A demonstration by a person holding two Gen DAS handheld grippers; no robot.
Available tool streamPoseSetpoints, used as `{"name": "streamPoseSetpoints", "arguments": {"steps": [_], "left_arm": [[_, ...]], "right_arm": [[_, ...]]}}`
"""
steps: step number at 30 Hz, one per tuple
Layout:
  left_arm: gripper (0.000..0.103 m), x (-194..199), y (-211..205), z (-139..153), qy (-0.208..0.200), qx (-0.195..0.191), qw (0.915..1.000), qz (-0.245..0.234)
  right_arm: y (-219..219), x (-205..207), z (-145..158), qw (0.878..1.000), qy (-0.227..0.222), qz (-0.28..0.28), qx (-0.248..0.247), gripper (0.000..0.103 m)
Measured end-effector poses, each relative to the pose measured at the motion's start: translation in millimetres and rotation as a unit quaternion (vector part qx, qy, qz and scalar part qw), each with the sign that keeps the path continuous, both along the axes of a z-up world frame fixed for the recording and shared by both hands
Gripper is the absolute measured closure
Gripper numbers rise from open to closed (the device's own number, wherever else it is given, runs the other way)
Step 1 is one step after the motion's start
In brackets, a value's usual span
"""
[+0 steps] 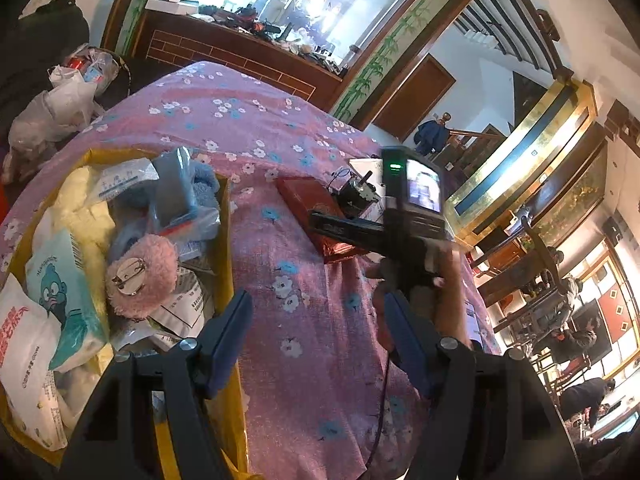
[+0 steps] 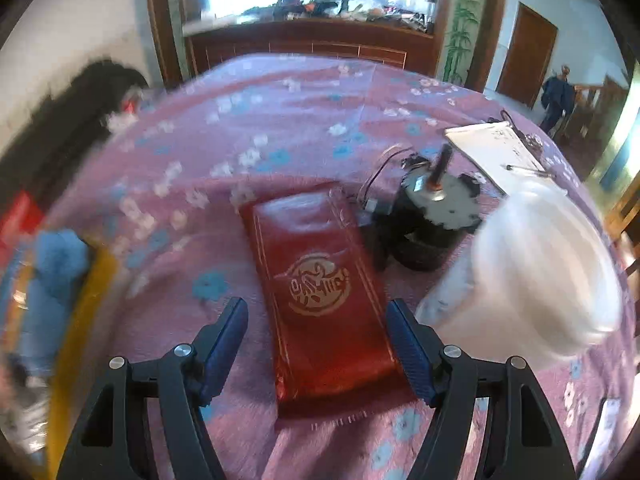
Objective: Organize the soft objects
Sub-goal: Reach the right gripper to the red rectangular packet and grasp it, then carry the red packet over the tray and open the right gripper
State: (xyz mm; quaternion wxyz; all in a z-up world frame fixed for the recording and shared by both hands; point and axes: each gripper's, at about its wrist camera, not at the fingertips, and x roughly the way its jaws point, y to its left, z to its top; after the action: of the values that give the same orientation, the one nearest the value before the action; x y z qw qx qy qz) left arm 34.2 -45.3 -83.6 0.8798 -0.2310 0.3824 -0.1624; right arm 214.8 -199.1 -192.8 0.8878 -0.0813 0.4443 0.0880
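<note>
Right claw (image 2: 316, 344): hanging wide apart over the near half of the red pouch (image 2: 320, 280), one blue pad on each long edge, nothing pinched yet.
Left claw (image 1: 316, 344): also standing wide and empty, hovering over bare cloth (image 1: 312, 320) just right of the yellow box (image 1: 229, 288).
Step in hand: looking like a pick of the pouch, which is lying flat on the cloth, long side running away from the right claw.
Doing it well: coming straight down so both pads are bracketing the narrow width evenly; closing low near the cloth, since a flat foil-like pouch is likely to slip or buckle if nipped only at the top skin.
Watch right: a white blurred bag (image 2: 540, 264) is sitting just beside the right pad, and it could get caught in the squeeze.
Watch ahead: a black motor (image 2: 432, 216) with loose wires is lying near the pouch's far corner, so keeping the grip at the near half is the safer bet.
Box: already holding soft things, a pink plush (image 1: 142, 276), tissue packs (image 1: 64, 292) and a blue plush (image 1: 200, 184); room is looking tight, so the drop is calling for a gap near the box's right wall.
Far end: a paper pad (image 2: 496, 152) is resting beyond the motor, well clear.
</note>
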Motion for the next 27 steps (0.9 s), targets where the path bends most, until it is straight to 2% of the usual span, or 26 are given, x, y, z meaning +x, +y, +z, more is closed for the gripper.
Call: {"name": "streamPoseSetpoints", "arguments": {"steps": [3,5,9,13,16,19,21,24,25,27], "left_arm": [[0.035,2.2,0.6,-3.0,0.006,-0.002,1.0,-0.002],[0.035,2.6,1.1,-2.1,0.006,-0.001,1.0,-0.001],[0.035,1.6,0.3,2.5,0.005,-0.007,1.0,-0.003],[0.035,-0.8,-12.1,7.2,0.007,0.009,0.9999,-0.009],[0.035,4.1,-27.9,0.6,0.024,0.012,0.9994,-0.024],[0.035,13.4,-44.6,-14.1,0.052,0.018,0.998,-0.031],[0.041,20.0,-52.8,-26.7,0.073,0.031,0.9965,-0.027],[0.063,26.1,-60.2,-41.2,0.101,0.058,0.9932,-0.009],[0.072,26.5,-59.1,-43.9,0.108,0.049,0.9929,-0.008],[0.076,21.2,-51.2,-43.7,0.108,0.006,0.9941,-0.008]], "right_arm": [[7.4,0.2,-12.9,0.999,-0.007,-0.004,-0.041,0.026],[6.3,-6.2,-11.2,0.999,-0.012,-0.006,-0.034,0.04],[0.1,-32.8,-6.7,1.0,-0.005,0.005,0.0,0.051],[-21.5,-71.6,-3.1,0.993,0.029,0.029,0.108,0.052],[-40.6,-112.8,-5.2,0.979,0.059,0.052,0.189,0.052],[-53.6,-148.0,-12.2,0.959,0.089,0.072,0.259,0.053],[-57.7,-167.4,-14.7,0.951,0.095,0.081,0.283,0.053],[-61.6,-194.2,-7.8,0.942,0.073,0.094,0.312,0.053],[-62.0,-200.9,-4.1,0.941,0.064,0.102,0.317,0.053],[-58.1,-214.7,3.1,0.947,0.041,0.107,0.301,0.054]]}}
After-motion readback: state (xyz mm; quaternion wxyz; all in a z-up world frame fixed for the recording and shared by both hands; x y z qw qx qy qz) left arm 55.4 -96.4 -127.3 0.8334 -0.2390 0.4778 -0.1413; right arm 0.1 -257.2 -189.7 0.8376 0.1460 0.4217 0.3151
